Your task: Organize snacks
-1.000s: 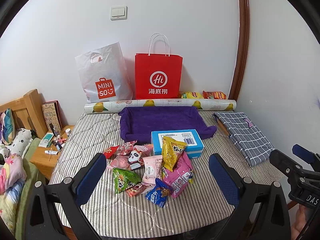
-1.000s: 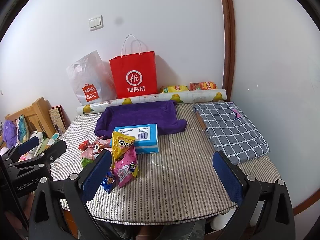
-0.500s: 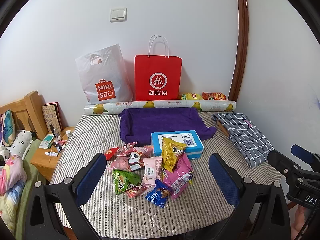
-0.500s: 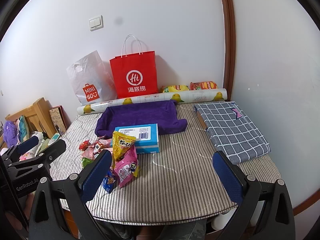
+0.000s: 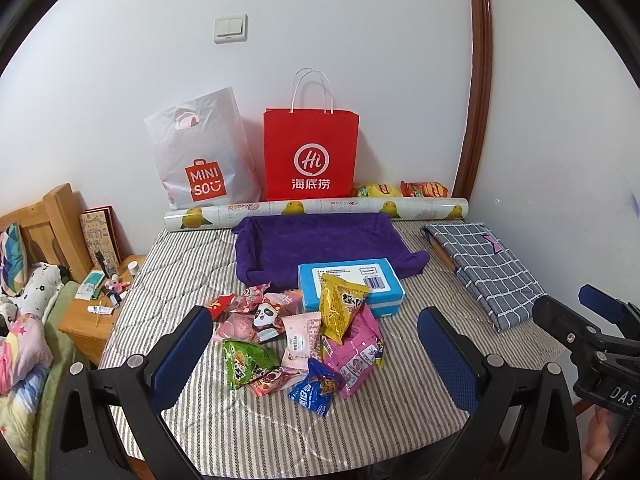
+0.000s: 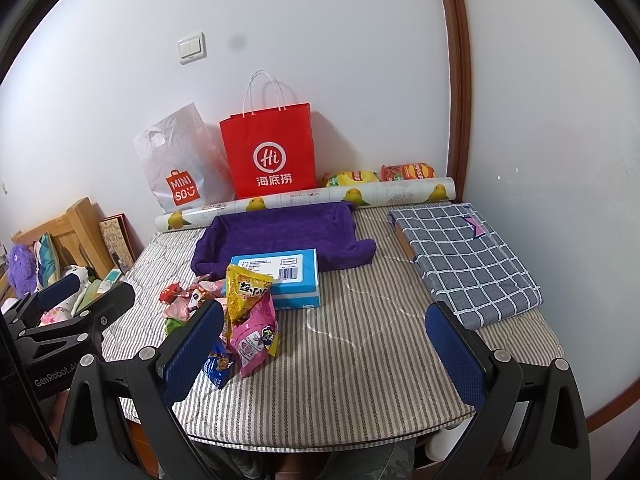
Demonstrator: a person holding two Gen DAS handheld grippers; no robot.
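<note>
**Snack pile waits on the striped table, both grippers wide and empty**

The left gripper (image 5: 316, 354) hangs above the near edge of the table (image 5: 400, 408), its two flat, blue-padded fingers (image 5: 182, 352) spread far apart with nothing between them. The right gripper (image 6: 324, 344) is set the same way over the near right part of the table, fingers splayed wide, holding nothing.

The table wears a quilted cloth of thin grey and white stripes. On its near left part lies a loose heap of snacks (image 5: 296, 340), all crinkled, glossy foil and plastic packets: a yellow pouch (image 5: 340, 308) leaning against a blue cardboard box (image 5: 352, 284), a pink pack (image 5: 356, 356) below it, a small blue packet (image 5: 316, 388) nearest, a green bag (image 5: 244, 360) to the left, and a panda-printed wrapper (image 5: 264, 314) further back.

Behind the box, a plush purple cloth (image 5: 316, 240) with turned-up edges lies spread like a shallow tray. A long paper roll (image 5: 320, 208) printed with yellow fruit lies across the far edge. Against the wall stand a stiff red paper bag (image 5: 310, 156) with cord handles and a soft white plastic bag (image 5: 200, 152); two chip bags (image 5: 400, 190) lie to the right of them. At the right, a folded grey checked fabric (image 5: 488, 256) rests flat.
</note>
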